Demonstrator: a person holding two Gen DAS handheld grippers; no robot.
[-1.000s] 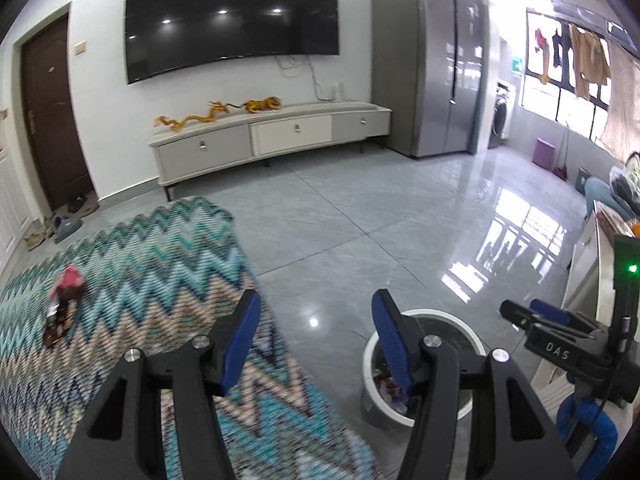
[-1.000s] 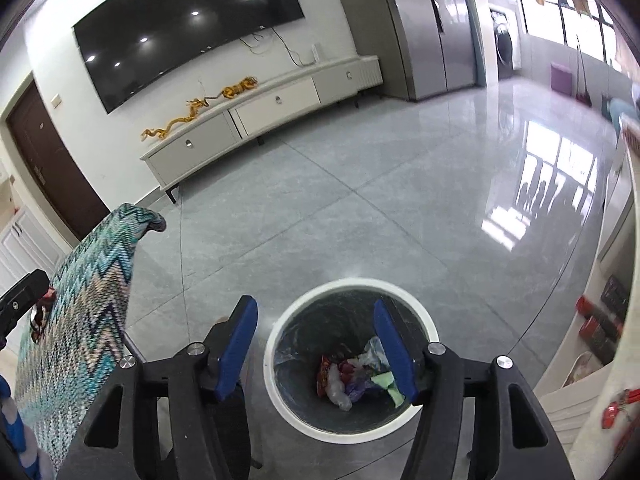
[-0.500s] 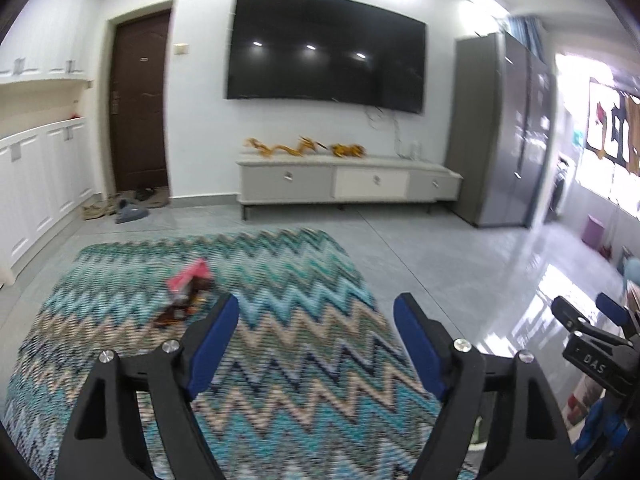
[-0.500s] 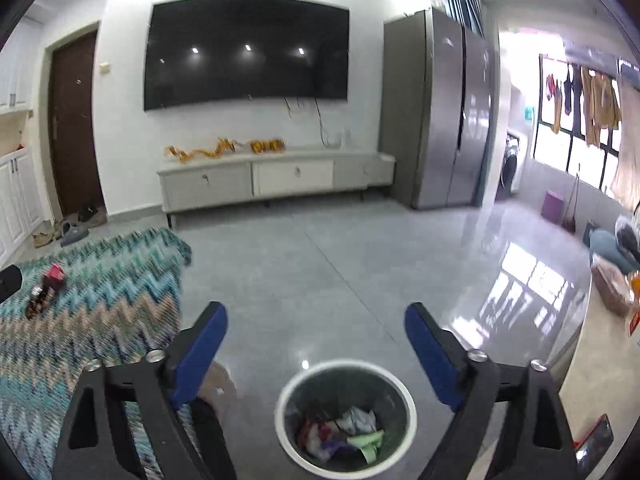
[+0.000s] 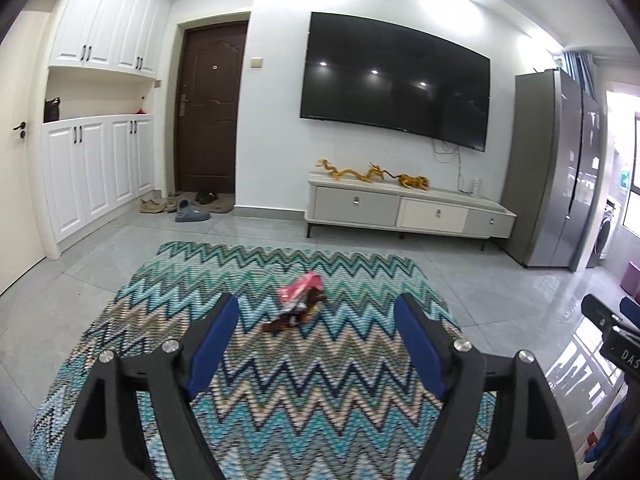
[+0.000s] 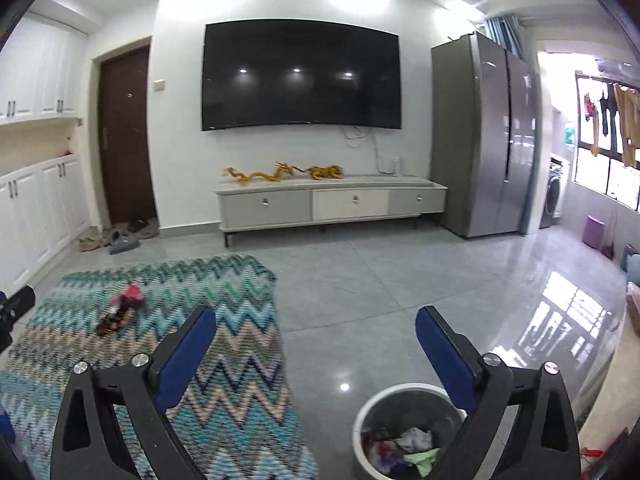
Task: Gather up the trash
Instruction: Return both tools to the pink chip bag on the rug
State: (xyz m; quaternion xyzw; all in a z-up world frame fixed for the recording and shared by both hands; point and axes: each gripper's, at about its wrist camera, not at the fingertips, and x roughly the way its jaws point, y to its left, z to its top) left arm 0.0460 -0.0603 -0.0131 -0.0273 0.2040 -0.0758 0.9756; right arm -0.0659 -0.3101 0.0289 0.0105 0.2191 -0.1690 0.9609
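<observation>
Left gripper [image 5: 316, 316] jaws spread, empty; right gripper [image 6: 316, 330] jaws have just been opening, nothing between. Wrappers [image 5: 298, 306] lie mid-frame on zigzag rug [image 5: 280, 400]; bin [image 6: 404, 432] lower right. Risk: thin, loose wrappers; jaws may snag the rug weave or pinch only one piece.

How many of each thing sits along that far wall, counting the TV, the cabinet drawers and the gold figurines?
TV: 1
Cabinet drawers: 3
Gold figurines: 2
Fridge: 1
Brown door: 1
Total: 8
</observation>
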